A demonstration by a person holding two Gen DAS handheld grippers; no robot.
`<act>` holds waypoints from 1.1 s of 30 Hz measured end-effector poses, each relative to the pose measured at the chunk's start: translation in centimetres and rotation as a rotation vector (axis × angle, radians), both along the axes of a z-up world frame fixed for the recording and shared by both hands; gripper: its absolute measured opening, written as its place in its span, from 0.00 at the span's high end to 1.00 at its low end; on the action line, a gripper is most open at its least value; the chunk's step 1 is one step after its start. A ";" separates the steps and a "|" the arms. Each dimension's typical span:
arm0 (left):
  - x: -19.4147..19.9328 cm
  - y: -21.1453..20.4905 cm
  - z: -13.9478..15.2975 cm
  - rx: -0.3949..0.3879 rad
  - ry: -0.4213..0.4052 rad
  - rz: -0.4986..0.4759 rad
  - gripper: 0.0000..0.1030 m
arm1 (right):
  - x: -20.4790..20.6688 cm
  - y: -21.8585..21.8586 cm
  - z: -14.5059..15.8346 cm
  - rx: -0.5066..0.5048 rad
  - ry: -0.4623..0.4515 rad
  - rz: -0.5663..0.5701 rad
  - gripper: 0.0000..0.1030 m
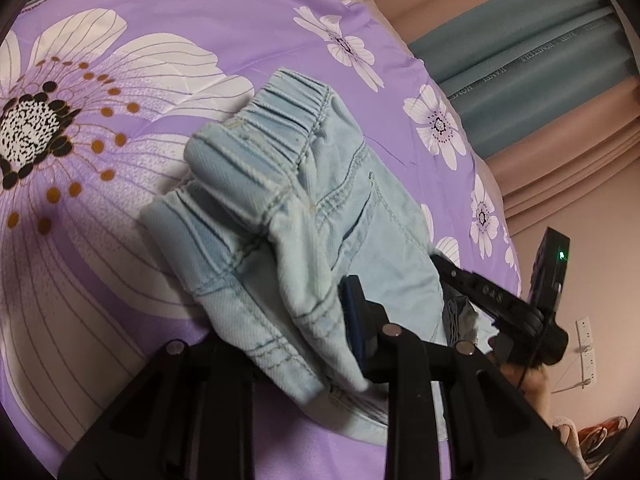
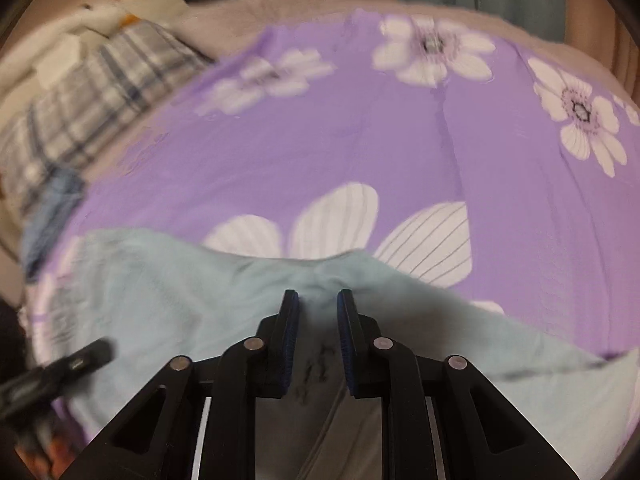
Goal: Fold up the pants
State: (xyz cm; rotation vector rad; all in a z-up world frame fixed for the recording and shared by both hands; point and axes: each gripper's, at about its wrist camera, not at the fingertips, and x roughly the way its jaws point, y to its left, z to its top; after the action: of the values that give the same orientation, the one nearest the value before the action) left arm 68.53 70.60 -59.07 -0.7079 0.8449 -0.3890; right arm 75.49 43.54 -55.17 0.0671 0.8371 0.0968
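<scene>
**Denim pinched at both ends**

Pale denim pants (image 1: 304,200) lay bunched on the purple sheet (image 1: 224,28) just ahead of the left gripper (image 1: 320,320), whose jaws were clamped on the fabric. The right gripper (image 2: 318,312) stood nearly closed, pale cloth pinched between its pads.

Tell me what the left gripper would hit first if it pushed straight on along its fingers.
The left gripper is already clamped on the light blue pants; pushing on, it would likely meet their bunched waistband, then the purple floral bedspread. Depth is unclear.
</scene>
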 end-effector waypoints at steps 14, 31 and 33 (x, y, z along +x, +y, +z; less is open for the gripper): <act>0.2 -0.5 0.0 0.045 -0.023 -0.008 0.74 | -8.5 4.3 -1.8 -0.066 0.059 0.056 0.81; -1.5 -0.9 4.8 0.077 -0.091 -0.025 0.79 | -15.5 -1.5 0.2 0.153 -0.028 0.041 0.81; -2.0 -1.7 6.0 0.101 -0.125 -0.038 0.79 | -14.8 -1.4 -1.8 0.170 0.047 0.053 0.81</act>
State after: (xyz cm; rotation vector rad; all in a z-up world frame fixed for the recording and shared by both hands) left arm 66.50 68.91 -53.05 -0.5691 0.7555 -0.4176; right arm 60.71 42.12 -56.98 0.2078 0.8770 0.2173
